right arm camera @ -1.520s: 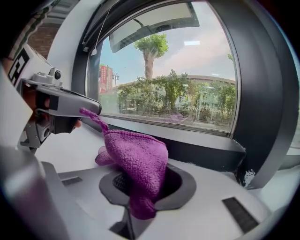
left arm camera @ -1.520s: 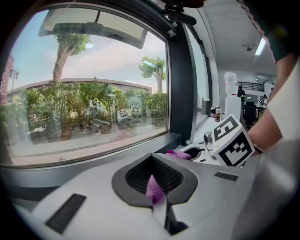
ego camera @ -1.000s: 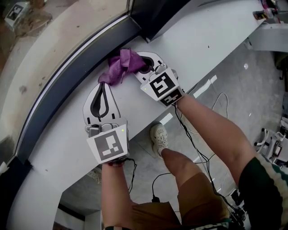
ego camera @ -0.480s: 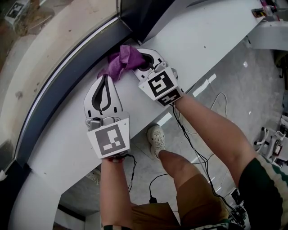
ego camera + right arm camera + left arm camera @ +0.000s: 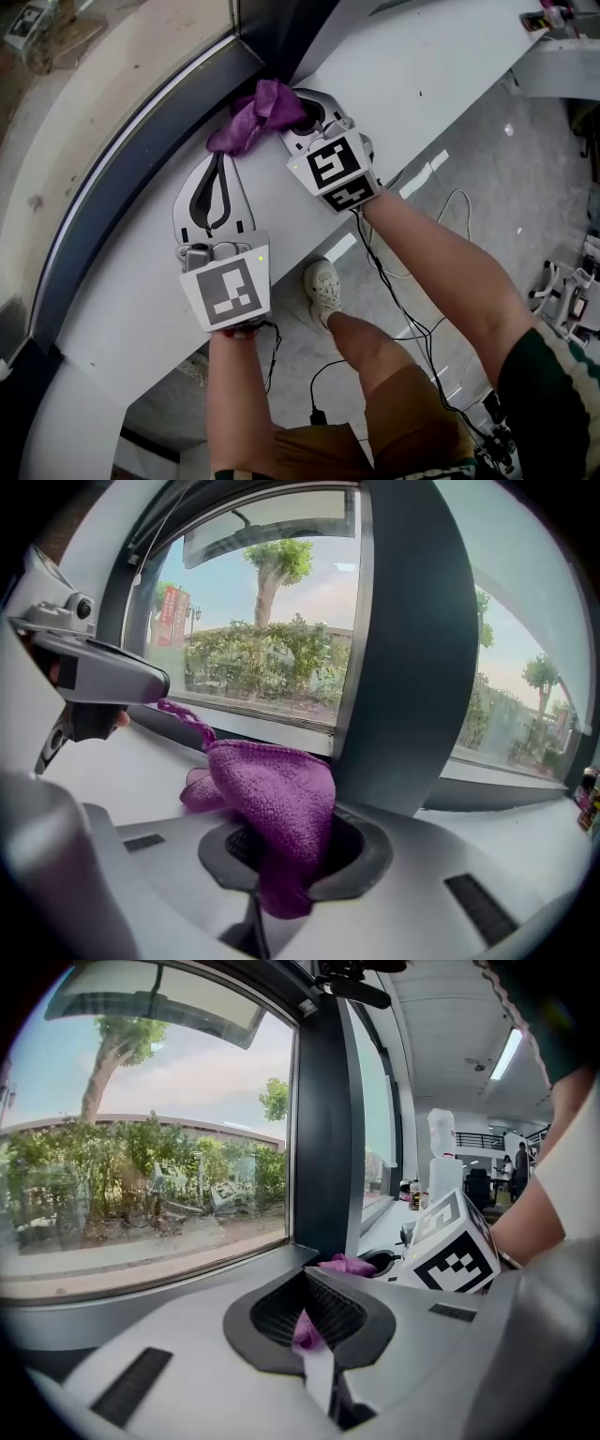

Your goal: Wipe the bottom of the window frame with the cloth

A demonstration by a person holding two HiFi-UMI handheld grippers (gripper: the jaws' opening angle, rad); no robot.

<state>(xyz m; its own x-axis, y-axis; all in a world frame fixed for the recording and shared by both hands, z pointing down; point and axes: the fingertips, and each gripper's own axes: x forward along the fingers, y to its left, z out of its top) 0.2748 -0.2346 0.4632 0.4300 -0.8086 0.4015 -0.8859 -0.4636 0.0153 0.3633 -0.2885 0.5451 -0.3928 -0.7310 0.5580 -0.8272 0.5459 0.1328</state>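
A purple cloth [image 5: 255, 116] lies bunched on the white sill [image 5: 141, 300] against the dark bottom rail of the window frame [image 5: 131, 169], beside the dark upright post [image 5: 281, 28]. My right gripper [image 5: 289, 112] is shut on the cloth [image 5: 277, 799], which drapes out over its jaws close to the post [image 5: 403, 667]. My left gripper [image 5: 221, 161] lies flat on the sill just left of it, jaws shut, with a thin corner of the cloth [image 5: 305, 1330] pinched at its tips. A purple strand [image 5: 178, 714] runs from the bunch up to the left gripper [image 5: 94, 682].
The sill's near edge [image 5: 309, 234] drops to the floor, where the person's shoe [image 5: 324, 286], legs and black cables [image 5: 412, 319] are. Equipment stands at the right edge [image 5: 572, 300]. Glass with an outside ledge [image 5: 84, 103] lies beyond the frame.
Both grippers have slid along the sill toward the upright post, carrying the cloth with them. The cloth now sits closer to the corner of rail and post.
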